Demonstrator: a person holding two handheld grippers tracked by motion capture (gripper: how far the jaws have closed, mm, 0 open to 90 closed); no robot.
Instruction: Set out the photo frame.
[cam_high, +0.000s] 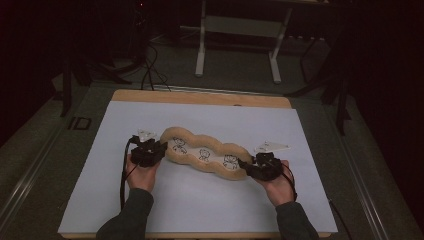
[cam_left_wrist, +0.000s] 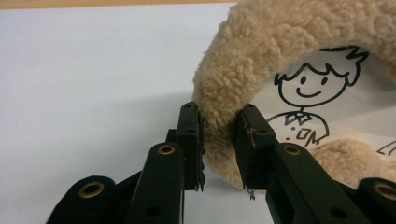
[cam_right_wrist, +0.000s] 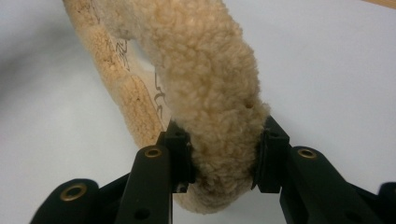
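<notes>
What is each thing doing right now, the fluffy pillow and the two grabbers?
Fluffy pillow: lying stretched out on the white sheet, picture side up, pinched at both ends.
Left gripper: shut on the pillow's fuzzy rim at one end.
Right gripper: shut on the fuzzy rim at the other end.
White sheet: flat on the table.

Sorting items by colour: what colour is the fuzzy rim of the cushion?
Tan, like sheepskin; the fuzzy rim shows best in the left gripper view.
</notes>
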